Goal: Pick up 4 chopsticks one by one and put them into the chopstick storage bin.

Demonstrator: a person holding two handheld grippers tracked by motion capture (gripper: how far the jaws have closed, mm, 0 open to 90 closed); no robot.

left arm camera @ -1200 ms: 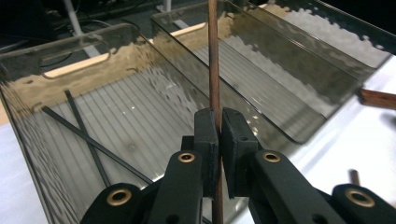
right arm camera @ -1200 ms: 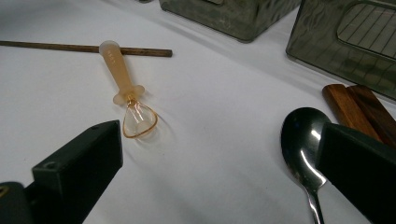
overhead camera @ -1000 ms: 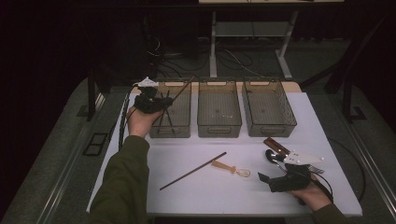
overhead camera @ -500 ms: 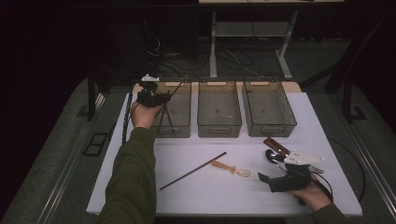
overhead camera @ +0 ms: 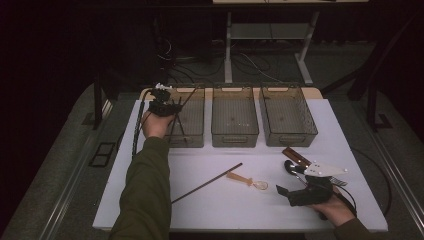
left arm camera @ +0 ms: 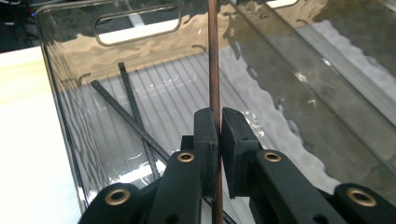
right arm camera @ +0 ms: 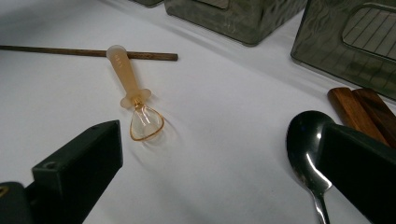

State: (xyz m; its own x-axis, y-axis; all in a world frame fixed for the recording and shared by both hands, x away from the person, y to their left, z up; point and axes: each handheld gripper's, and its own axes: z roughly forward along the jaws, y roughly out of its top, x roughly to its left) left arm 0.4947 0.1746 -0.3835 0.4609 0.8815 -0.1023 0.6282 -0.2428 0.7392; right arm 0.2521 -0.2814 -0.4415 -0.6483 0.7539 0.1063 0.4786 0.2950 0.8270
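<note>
Brown chopstick (left arm camera: 215, 60) clamped btwn my left claw (left arm camera: 219, 128) jaws, sticking up over leftmost bin (left arm camera: 70, 116); two black sticks (left arm camera: 130, 116) inside, below-left of claw. Right claw (right arm camera: 219, 154) wide open on table, spoon (right arm camera: 303, 140) by its right jaw.

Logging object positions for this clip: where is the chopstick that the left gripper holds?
The brown chopstick is clamped in the left gripper, over the leftmost bin, which already holds two dark sticks.

White table (overhead camera: 220, 210), three bins (overhead camera: 235, 117), chopstick (overhead camera: 206, 183), spoons (overhead camera: 292, 167)
</note>
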